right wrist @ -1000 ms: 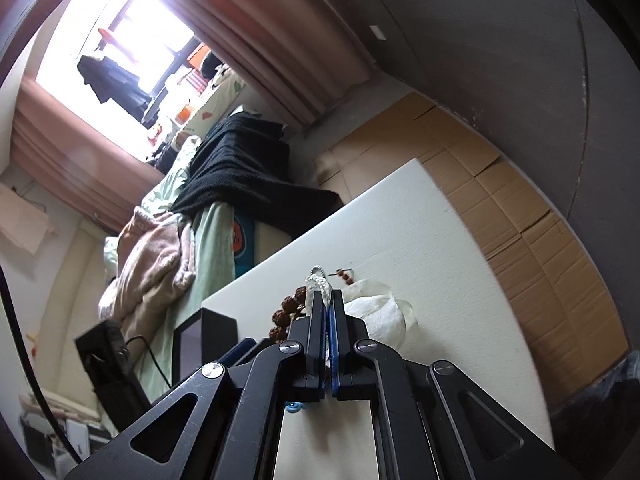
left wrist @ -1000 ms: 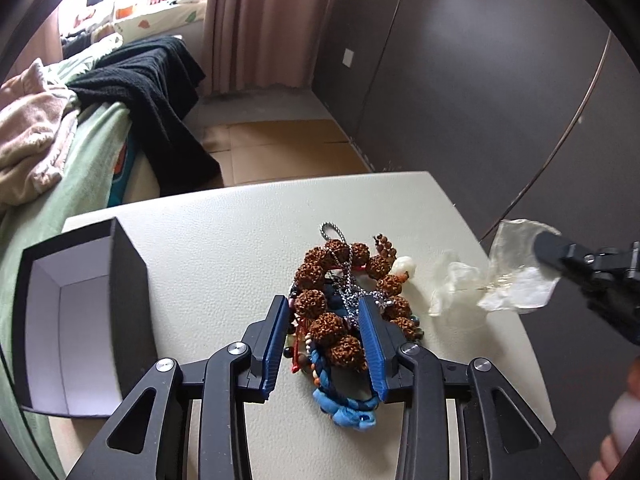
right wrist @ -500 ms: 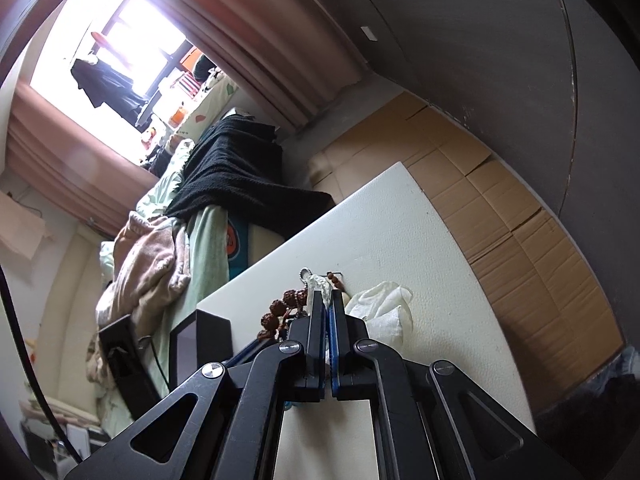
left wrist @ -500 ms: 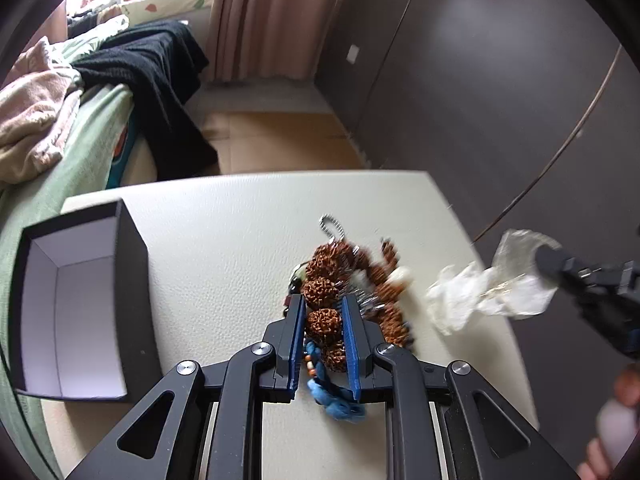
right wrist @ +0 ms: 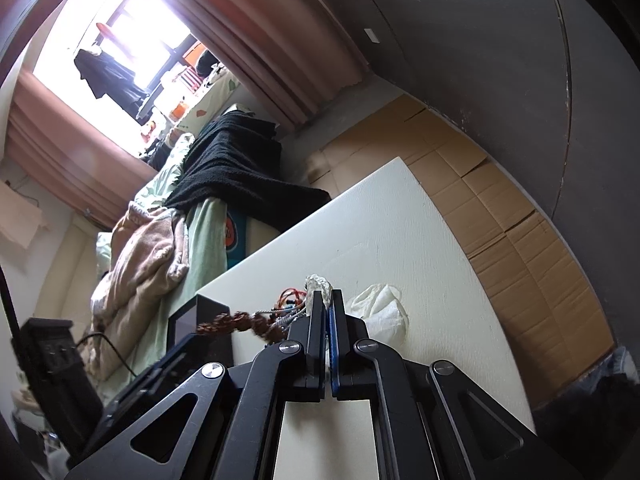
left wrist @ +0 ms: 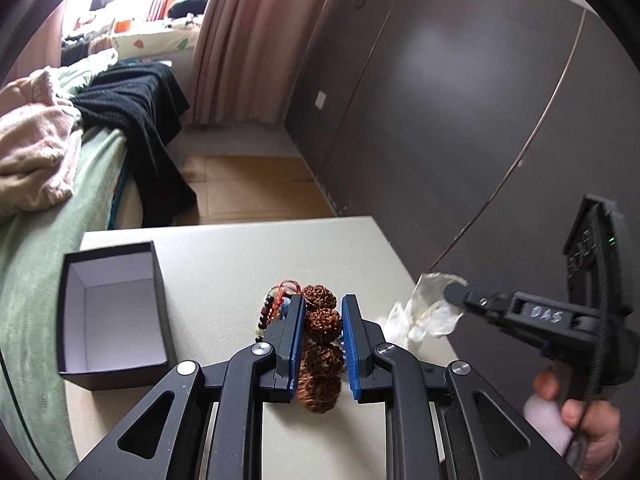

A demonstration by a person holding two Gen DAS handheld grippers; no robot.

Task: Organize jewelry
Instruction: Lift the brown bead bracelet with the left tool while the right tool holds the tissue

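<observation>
Left claw (left wrist: 322, 322) clamped on brown beads (left wrist: 323, 320), lifted above counter (left wrist: 224, 256), right of open box (left wrist: 114, 312). Right claw (right wrist: 327, 304) pinched shut on clear bag (left wrist: 434, 308), far right.

"DAS" handwritten on right gripper (left wrist: 452, 294)

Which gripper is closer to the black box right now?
Left. The left gripper, shut on the bead bracelet, sits just right of the black box. The right gripper, pinching a clear bag, is farther right.
</observation>
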